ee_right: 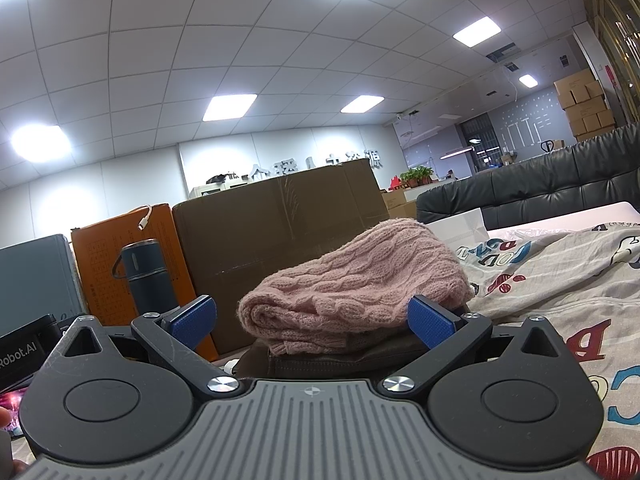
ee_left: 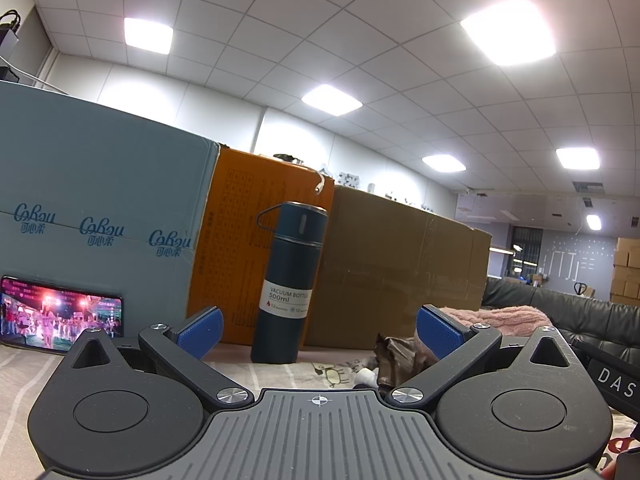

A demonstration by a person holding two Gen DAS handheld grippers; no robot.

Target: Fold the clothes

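A folded pink cable-knit sweater point(ee_right: 352, 280) lies on top of a dark brown garment point(ee_right: 320, 360) on the printed bedsheet point(ee_right: 560, 280). My right gripper point(ee_right: 312, 320) is open and empty, low over the sheet, its blue pads on either side of the pile's near edge. My left gripper point(ee_left: 320, 330) is open and empty, low over the sheet, facing a dark blue vacuum bottle point(ee_left: 290, 284). In the left wrist view the brown garment point(ee_left: 400, 360) lies crumpled to the right, with the pink sweater point(ee_left: 500, 318) behind it.
Cardboard boxes line the far side: light blue point(ee_left: 100, 208), orange point(ee_left: 248, 240), brown point(ee_left: 392, 264). A phone point(ee_left: 60, 314) with a lit screen leans on the blue box. A black leather sofa point(ee_right: 540, 176) stands at the right. A white box point(ee_right: 460, 228) lies behind the sweater.
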